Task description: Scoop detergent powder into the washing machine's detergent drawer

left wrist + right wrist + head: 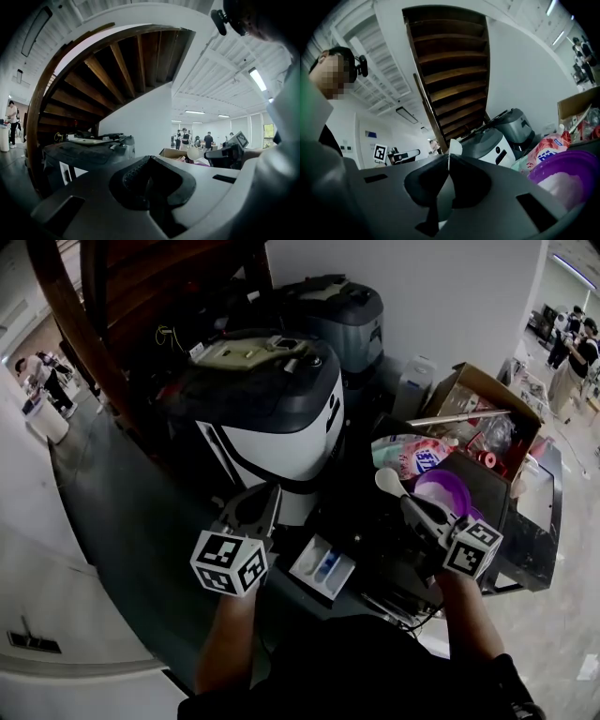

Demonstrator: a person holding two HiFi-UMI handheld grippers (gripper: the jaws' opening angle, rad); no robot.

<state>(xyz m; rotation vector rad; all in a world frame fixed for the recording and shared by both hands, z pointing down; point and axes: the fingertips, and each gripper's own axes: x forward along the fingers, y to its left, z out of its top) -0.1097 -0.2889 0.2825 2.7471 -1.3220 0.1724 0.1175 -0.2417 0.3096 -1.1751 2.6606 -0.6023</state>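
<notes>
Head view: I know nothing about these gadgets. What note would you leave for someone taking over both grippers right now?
Left gripper: shut, holding nothing, raised in front of the washer.
Right gripper: shut on the spoon handle, with the spoon bowl raised beside the purple tub.
The tub has powder in it. The drawer is pulled open between the grippers.
Done: drawer open, spoon picked up.
Unclear: whether the spoon is loaded, or whether any powder is in the drawer.
Left: carry a scoop of powder to the drawer and tip it in.
</notes>
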